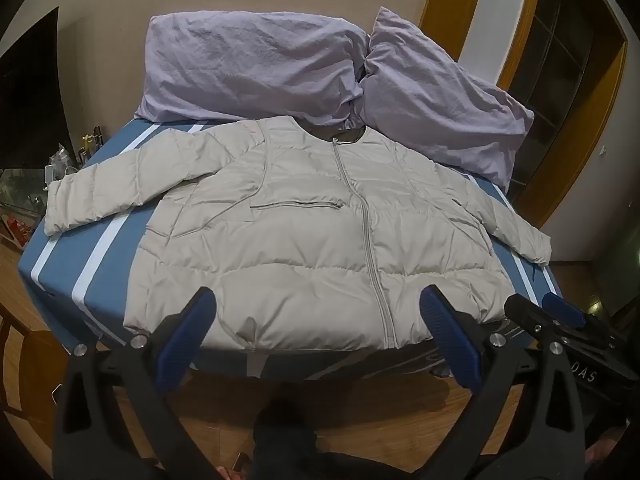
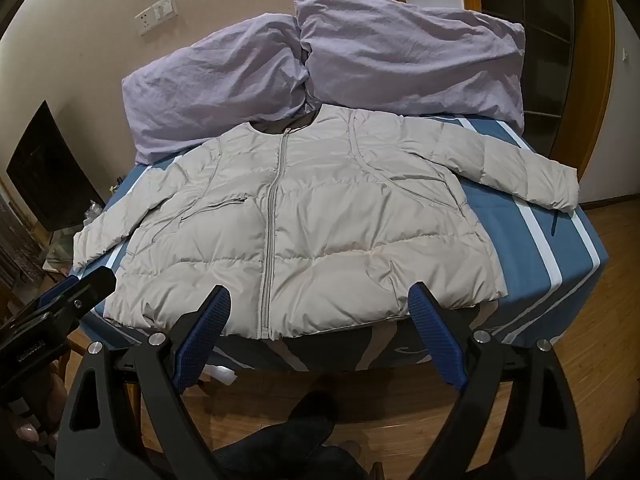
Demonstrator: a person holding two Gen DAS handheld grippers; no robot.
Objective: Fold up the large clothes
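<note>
A pale grey puffer jacket (image 1: pixel 312 232) lies face up and zipped across the centre of both views, spread on a blue bed (image 1: pixel 60 264) with white stripes, its collar toward 2 lilac pillows (image 1: pixel 256 64) at the top of the frame and its hem at the near edge of the mattress. In the left wrist view 1 sleeve (image 1: pixel 116 188) reaches toward the middle left and the other sleeve (image 1: pixel 516 228) toward the middle right. The left gripper (image 1: pixel 318 336) hangs in the lower part of its view with its jaws spread wide and nothing between them; the right gripper (image 2: pixel 320 332) is likewise wide open and empty, just short of the hem. The jacket looks light, soft and springy, with a smooth shell that is probably slippery, so a shallow pinch could slide off and a fold may puff back open. The cuffs, the shoulder seams and the hem corners look like the firmest places to grip, since the stitched edges give thinner, denser material than the padded panels.
</note>
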